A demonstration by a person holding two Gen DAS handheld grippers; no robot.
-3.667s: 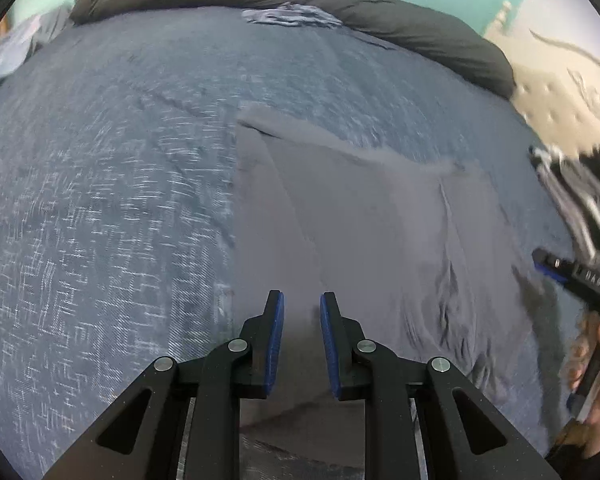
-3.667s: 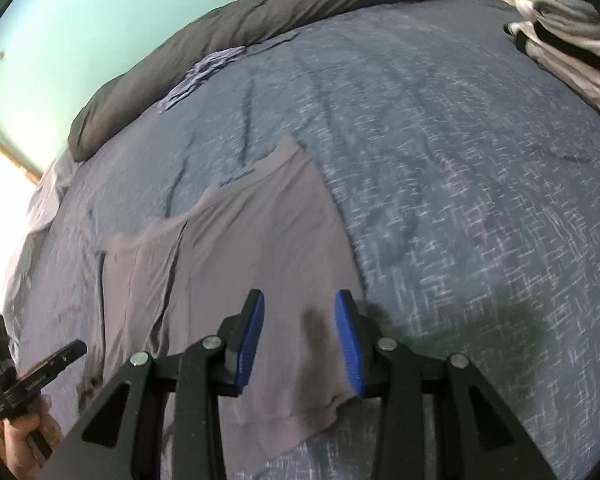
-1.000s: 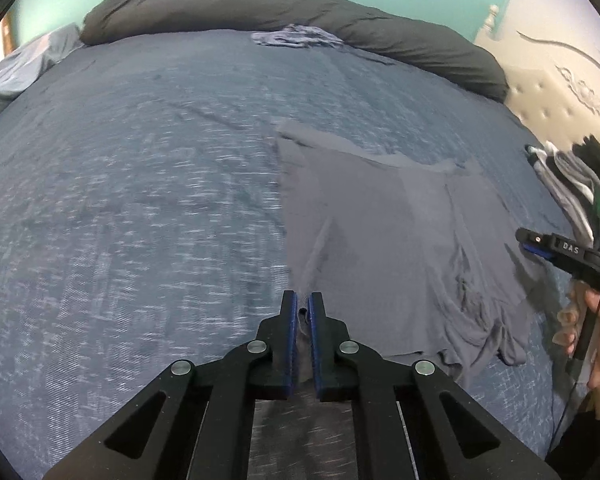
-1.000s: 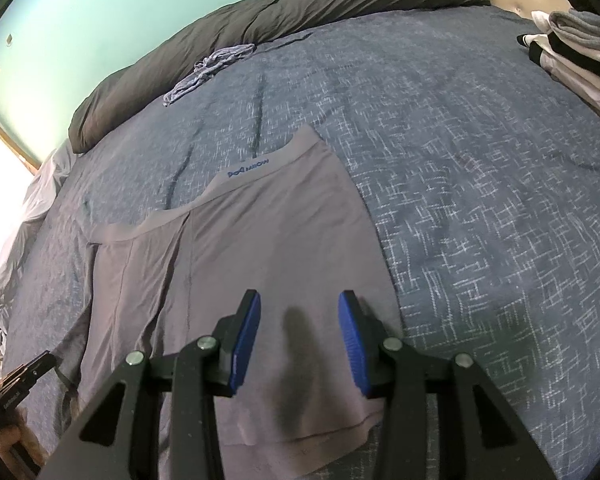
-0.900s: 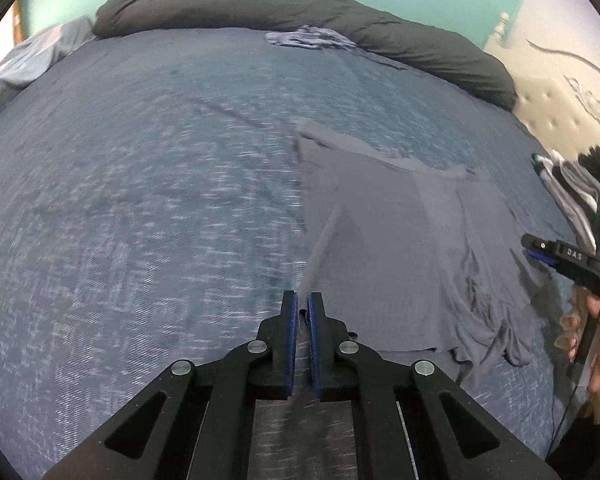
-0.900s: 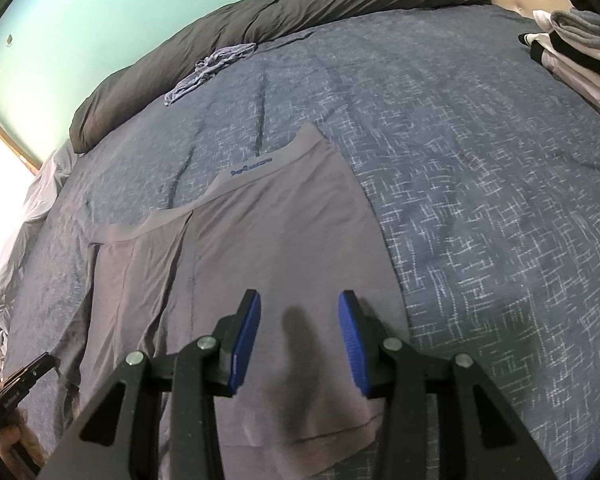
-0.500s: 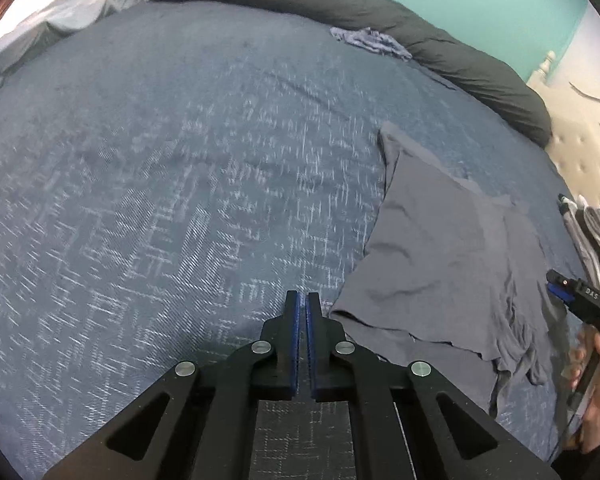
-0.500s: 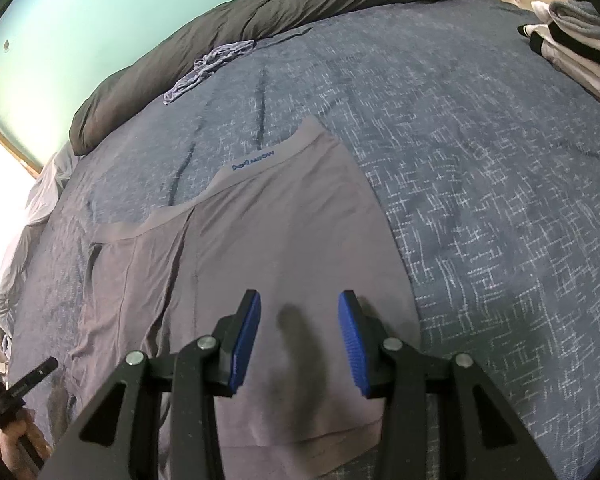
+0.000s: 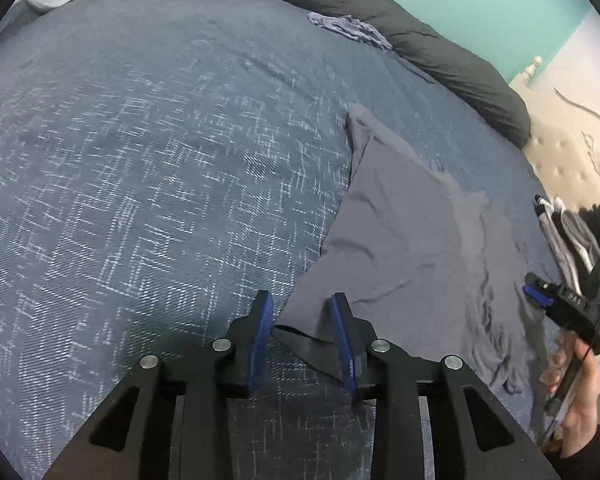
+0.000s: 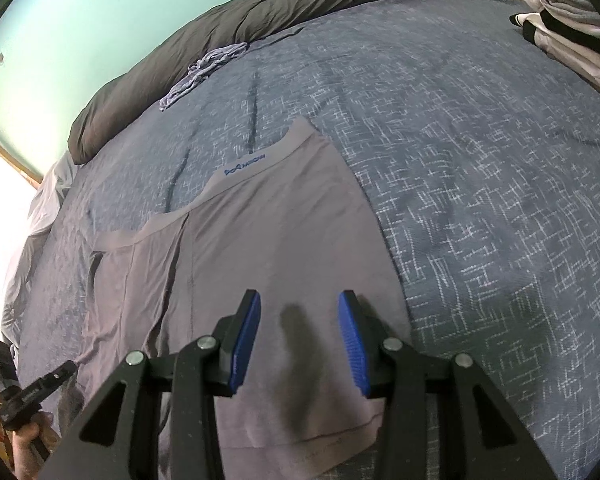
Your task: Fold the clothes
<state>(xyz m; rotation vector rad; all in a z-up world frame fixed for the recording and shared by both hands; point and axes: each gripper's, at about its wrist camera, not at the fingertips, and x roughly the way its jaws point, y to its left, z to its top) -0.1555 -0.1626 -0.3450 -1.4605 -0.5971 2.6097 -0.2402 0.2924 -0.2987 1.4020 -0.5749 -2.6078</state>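
With our left gripper [image 9: 302, 334] opening over the grey boxer briefs' [image 10: 276, 240] hem corner mid-bed [image 9: 140, 160] and our right gripper [image 10: 296, 344] spread empty above them, the released corner may rumple.

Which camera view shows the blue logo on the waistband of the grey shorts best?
The right wrist view: the blue logo is clear on the waistband of the grey shorts. The left wrist view shows the shorts, not the logo.

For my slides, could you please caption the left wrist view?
Left gripper opening over a corner of grey boxer briefs on a blue bedspread.
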